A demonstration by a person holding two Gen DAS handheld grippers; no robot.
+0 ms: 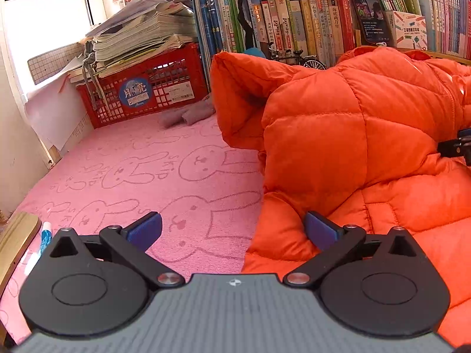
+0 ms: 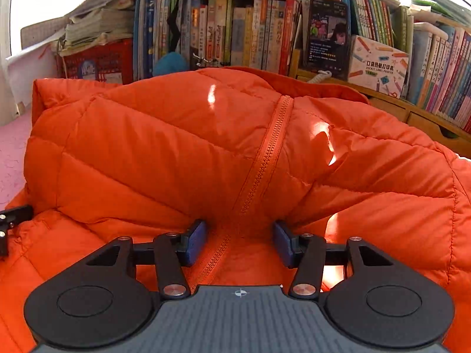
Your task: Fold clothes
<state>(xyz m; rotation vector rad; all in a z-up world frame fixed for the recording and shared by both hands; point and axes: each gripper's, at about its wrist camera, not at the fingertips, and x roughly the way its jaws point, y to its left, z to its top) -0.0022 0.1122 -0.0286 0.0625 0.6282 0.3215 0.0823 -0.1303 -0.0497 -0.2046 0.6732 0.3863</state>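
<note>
**Orange jacket bunched between two spread grippers**

The left gripper [image 1: 232, 229] is released, its blue pads wide apart. One pad [image 1: 319, 231] rests against the edge of the orange jacket [image 1: 338, 135]; the other pad hangs over the pink towel [image 1: 164, 176] that covers the counter. Nothing is held between them. Just left of this gripper, at the counter's near edge, lies a small blue-and-white tube [image 1: 45, 239]. Ahead and to its right the jacket rises in a puffy quilted heap, with a sleeve [image 1: 235, 94] standing up beyond it. Further ahead and left, a grey rolled cloth [image 1: 188, 114] lies on the towel in front of a red crate [image 1: 153, 88] stacked with papers. Books [image 1: 294, 23] fill the shelf behind.

The right gripper [image 2: 240, 242] is also released, with its pads set either side of the jacket's zipper [image 2: 265, 158], low on the fabric. The pads seem to touch the cloth, but they do not pinch it. The jacket [image 2: 147, 147] fills the space directly ahead, folded over itself in a thick ridge, the zipper running away up the middle. At the far left of this view, a black part of the left gripper [image 2: 11, 216] shows at the jacket's edge. Beyond the ridge, ahead and right, a phone [image 2: 328, 33] leans upright beside a white box [image 2: 378, 64], with books behind.
</note>
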